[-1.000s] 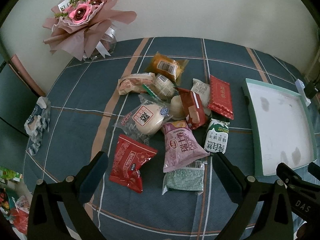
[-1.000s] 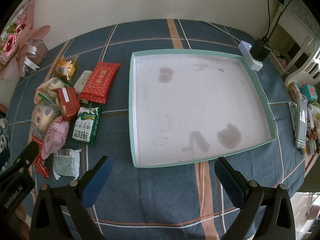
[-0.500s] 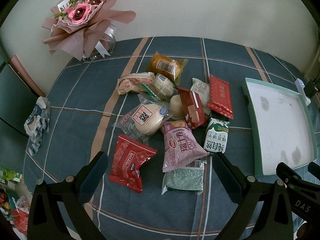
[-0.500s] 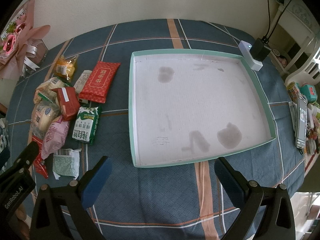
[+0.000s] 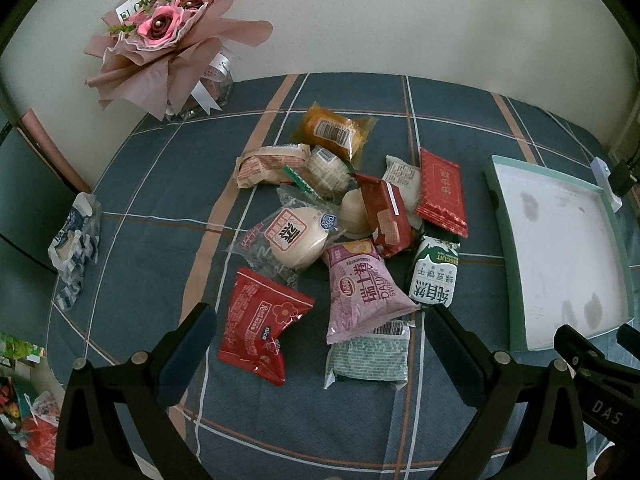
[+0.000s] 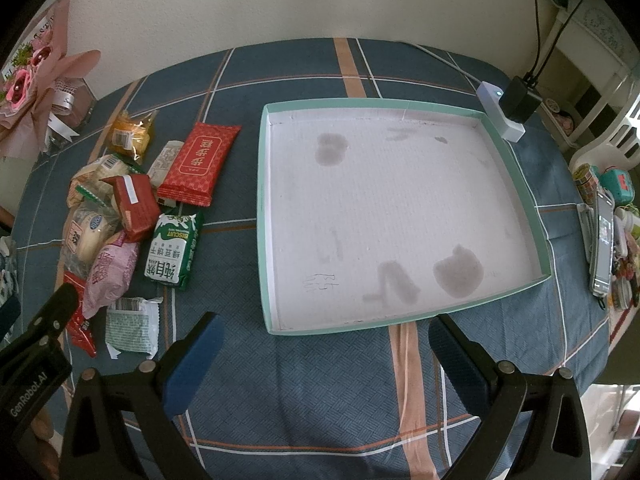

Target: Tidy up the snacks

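The tablecloth (image 6: 304,376) looks like woven cloth, matt. The snack packs (image 5: 260,322) are shiny, crinkly plastic. The tray (image 6: 400,216) looks like matt, stained cardboard. Soft pink paper wraps the bouquet (image 5: 160,48).

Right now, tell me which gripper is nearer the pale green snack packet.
Left. The left gripper hangs open right over the pale green snack packet; the right gripper is open by the tray's near rim, beside it.

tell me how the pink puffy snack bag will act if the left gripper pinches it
The pink snack bag looks air-puffed, so it is probably light and will squash. Its glossy film may slip. It overlaps the green packet, which might shift too.
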Tool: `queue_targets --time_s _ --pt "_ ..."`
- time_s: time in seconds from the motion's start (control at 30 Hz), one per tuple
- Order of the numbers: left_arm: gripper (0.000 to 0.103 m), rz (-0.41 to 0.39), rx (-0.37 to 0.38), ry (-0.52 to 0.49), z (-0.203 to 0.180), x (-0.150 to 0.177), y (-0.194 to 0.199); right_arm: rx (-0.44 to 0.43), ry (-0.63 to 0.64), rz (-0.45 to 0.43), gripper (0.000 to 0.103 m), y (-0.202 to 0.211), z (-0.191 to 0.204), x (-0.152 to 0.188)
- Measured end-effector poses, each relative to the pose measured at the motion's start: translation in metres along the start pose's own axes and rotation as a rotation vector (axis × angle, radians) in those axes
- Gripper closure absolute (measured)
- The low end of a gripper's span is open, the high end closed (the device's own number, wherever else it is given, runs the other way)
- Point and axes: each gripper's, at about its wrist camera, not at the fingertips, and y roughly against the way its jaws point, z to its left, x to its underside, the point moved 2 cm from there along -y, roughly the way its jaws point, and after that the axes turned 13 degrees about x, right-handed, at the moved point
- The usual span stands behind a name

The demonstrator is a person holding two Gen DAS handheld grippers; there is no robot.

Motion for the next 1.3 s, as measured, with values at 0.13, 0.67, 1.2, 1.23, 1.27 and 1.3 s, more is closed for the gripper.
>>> queue_targets --time_s 0.13,0.67,1.2,1.23,1.27,1.3 --pt "0.0 0.002 -0.001 0.003 0.001 0.001 0.0 0.0 0.0 0.001 0.0 0.0 0.001 0.0" --pt "0.0 -0.041 -0.006 0.079 0.041 -0.006 0.014 -0.162 0.02 -0.02 0.0 0.012 0.032 -0.006" --pt "0.0 -0.04 0.028 0.182 0.108 0.015 -0.015 -0.297 0.169 0.073 0.0 0.002 0.119 0.02" --pt "0.0 -0.035 0.027 0.172 0.108 0.016 -0.016 -0.291 0.175 0.078 0.0 0.0 0.122 0.02" --pt "0.0 -0.026 0.024 0.163 0.108 0.016 -0.019 -0.291 0.182 0.084 0.0 -0.002 0.125 0.022" --pt "0.0 -0.013 0.022 0.155 0.108 0.016 -0.022 -0.293 0.185 0.091 0.0 -0.004 0.127 0.023"
